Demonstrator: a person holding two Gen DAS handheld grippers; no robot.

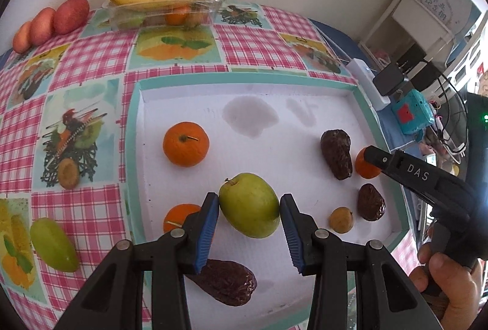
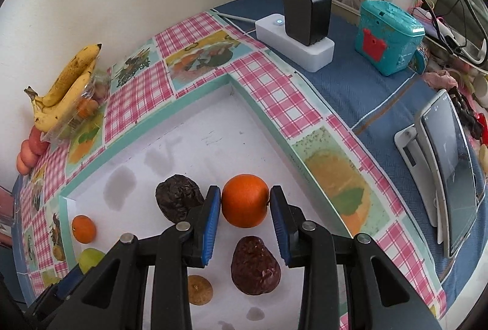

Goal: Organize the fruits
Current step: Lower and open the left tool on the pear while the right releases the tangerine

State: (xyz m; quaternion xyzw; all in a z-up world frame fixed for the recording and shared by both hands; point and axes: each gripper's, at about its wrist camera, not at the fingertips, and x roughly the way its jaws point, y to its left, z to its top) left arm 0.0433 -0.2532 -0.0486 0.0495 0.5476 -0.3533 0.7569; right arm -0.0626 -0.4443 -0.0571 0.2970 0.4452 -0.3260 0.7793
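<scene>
The left gripper clamped its jaws on the green apple above the white tray. The right gripper clamped the orange near the tray's right wall.

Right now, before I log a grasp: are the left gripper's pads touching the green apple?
Touching. The left wrist view shows both blue pads of the left gripper pressed against the green apple's sides, no gap visible.
</scene>
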